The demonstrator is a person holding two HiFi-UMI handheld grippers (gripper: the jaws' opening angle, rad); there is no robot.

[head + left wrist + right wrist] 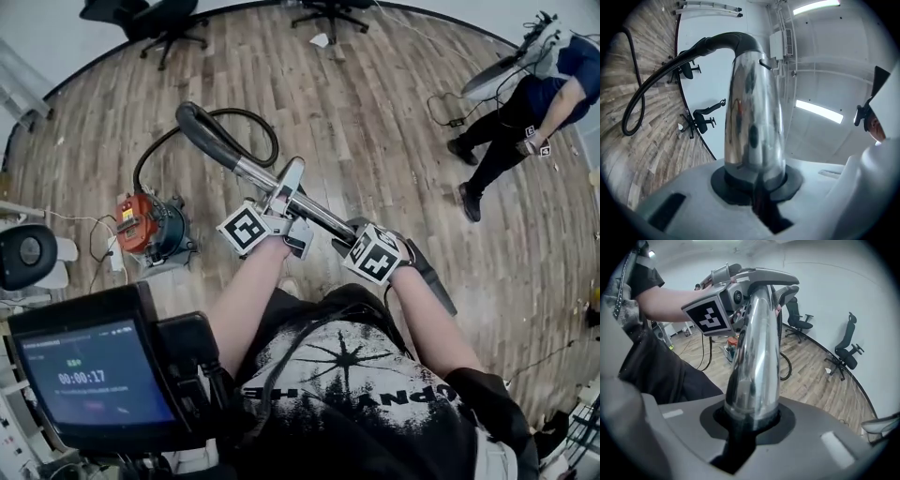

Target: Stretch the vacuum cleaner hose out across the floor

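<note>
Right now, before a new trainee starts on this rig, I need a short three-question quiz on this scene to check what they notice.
1. True or false: the left gripper and the right gripper are both shut on the chrome wand.
2. How does the black hose lie? A) straight across the floor B) curled in a loop between the wand and the orange vacuum cleaner C) wound round a chair
3. Fill in: the vacuum cleaner stands on a ___ floor.
Key: 1 true; 2 B; 3 wooden.
</note>
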